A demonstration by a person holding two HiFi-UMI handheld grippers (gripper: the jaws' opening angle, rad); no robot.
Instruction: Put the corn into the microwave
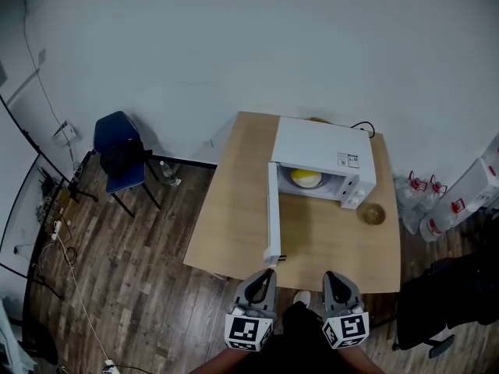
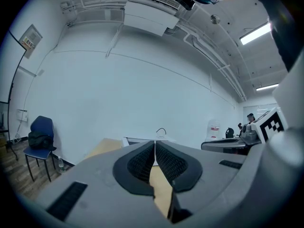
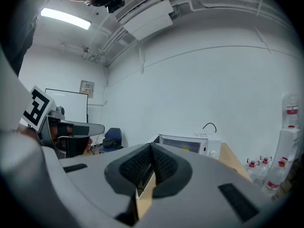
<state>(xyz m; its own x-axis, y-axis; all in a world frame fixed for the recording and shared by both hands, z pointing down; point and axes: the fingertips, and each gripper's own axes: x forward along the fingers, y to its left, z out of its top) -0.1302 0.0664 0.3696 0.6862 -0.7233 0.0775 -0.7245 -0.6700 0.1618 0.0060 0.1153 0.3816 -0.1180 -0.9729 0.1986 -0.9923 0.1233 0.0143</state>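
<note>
The white microwave stands on the wooden table with its door swung wide open toward me. Yellow corn lies inside the cavity on a pale plate. Both grippers hover at the table's near edge, apart from the microwave. My left gripper sits just in front of the door's free end, shut and empty, and its pads meet. My right gripper is beside it, also shut with nothing between its pads. The right gripper view shows the microwave ahead, with a hint of yellow inside.
A small glass bowl rests on the table to the right of the microwave. A blue chair with a dark bag stands on the wooden floor at the left. Water bottles are clustered on the floor at the right.
</note>
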